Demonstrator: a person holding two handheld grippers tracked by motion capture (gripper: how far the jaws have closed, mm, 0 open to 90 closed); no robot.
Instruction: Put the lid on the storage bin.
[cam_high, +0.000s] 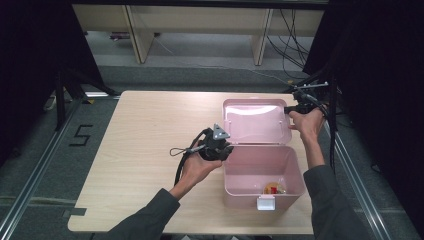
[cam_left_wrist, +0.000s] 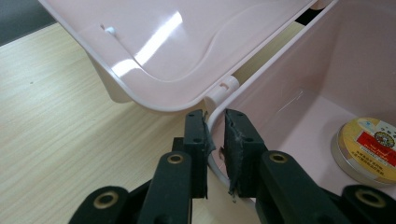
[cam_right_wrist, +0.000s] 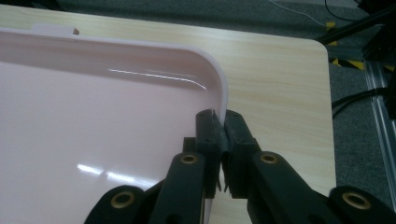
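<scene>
A pink plastic box (cam_high: 235, 172) stands on the wooden table with its lid (cam_high: 255, 120) swung up and back. My left gripper (cam_high: 225, 150) (cam_left_wrist: 215, 119) is shut on the box's left rim (cam_left_wrist: 212, 161), close to the hinge (cam_left_wrist: 223, 87). My right gripper (cam_high: 289, 109) (cam_right_wrist: 220, 119) is shut on the lid's right edge (cam_right_wrist: 223, 93), near its corner. A round tin (cam_high: 274, 189) (cam_left_wrist: 369, 147) with a yellow and red label lies on the box's floor. A white latch (cam_high: 266, 202) hangs on the box's front wall.
The table (cam_high: 150, 130) is bare wood to the left of the box. Its right edge (cam_right_wrist: 327, 116) lies close to the lid. Black stands and cables (cam_high: 310, 90) rise just beyond the right gripper. Grey floor and table legs lie behind.
</scene>
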